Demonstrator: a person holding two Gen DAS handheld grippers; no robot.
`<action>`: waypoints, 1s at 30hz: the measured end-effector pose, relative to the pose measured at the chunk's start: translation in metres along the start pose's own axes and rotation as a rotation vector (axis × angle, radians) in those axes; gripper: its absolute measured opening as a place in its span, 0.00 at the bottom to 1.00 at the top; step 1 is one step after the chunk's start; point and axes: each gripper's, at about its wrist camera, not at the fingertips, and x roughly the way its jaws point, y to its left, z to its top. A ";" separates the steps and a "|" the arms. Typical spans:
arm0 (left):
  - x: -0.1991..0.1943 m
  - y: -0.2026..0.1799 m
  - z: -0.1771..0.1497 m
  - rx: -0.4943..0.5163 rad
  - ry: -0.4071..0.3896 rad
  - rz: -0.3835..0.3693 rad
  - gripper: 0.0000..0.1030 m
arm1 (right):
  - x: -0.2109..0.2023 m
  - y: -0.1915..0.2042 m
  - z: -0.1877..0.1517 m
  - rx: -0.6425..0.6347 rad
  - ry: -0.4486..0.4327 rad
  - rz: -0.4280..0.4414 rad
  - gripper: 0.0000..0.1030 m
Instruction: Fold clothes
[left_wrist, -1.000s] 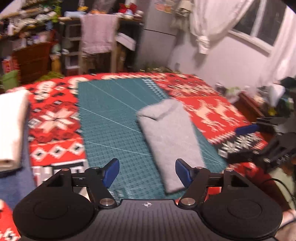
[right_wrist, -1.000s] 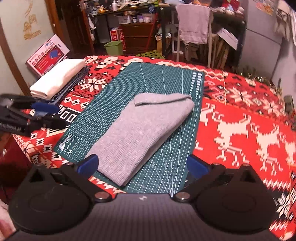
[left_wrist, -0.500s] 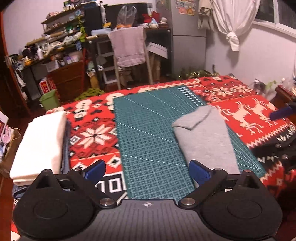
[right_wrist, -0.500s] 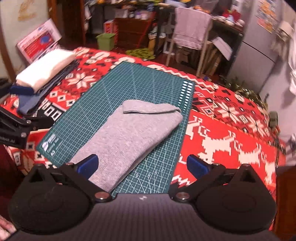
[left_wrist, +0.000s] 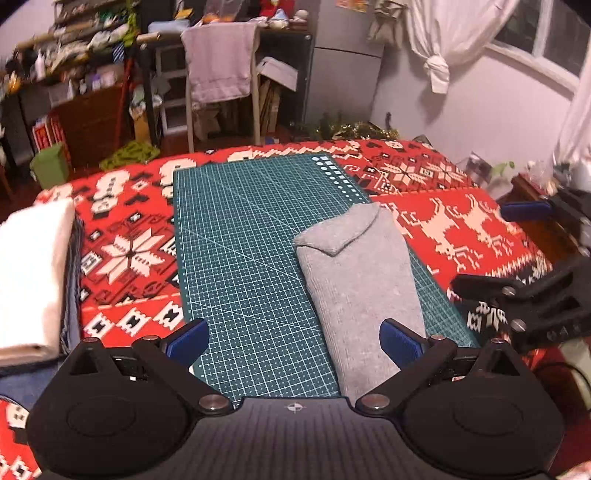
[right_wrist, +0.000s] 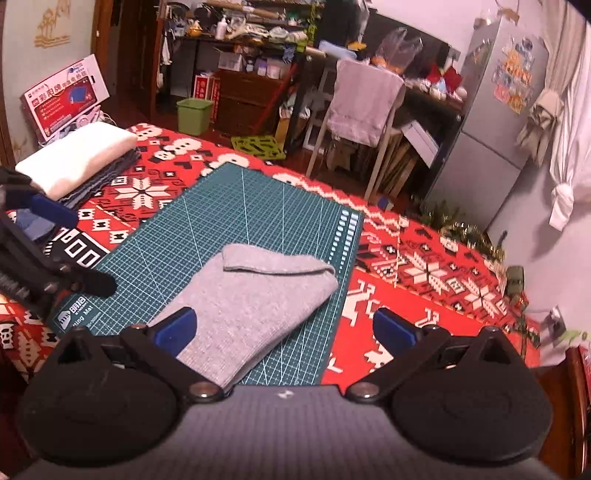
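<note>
Both hand-held grippers, left (left_wrist: 293, 338) and right (right_wrist: 282, 328), gape empty above the folded grey garment (left_wrist: 360, 275) (on a green mat (left_wrist: 240, 240)).

My cluttered room, dim and warm-lit.
Ahead I see packed shelves (right_wrist: 258, 26), a towel-draped chair (left_wrist: 221, 74), a grey fridge (right_wrist: 491, 122), knotted white curtain (left_wrist: 436, 40) by the window (left_wrist: 546, 33).

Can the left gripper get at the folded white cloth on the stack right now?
Probably yes. The left gripper is open and empty, and the folded white cloth lies uncovered atop the stack of folded clothes to its left, nothing between them.
</note>
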 end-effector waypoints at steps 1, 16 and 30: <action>0.001 -0.001 0.001 0.002 -0.009 0.017 0.95 | 0.000 0.000 0.001 -0.005 0.016 0.019 1.00; 0.043 0.024 -0.001 -0.248 0.088 -0.130 0.48 | 0.039 -0.020 -0.032 0.300 0.163 0.185 0.75; 0.061 0.014 -0.043 -0.245 0.254 -0.347 0.22 | 0.054 -0.026 -0.062 0.476 0.260 0.289 0.43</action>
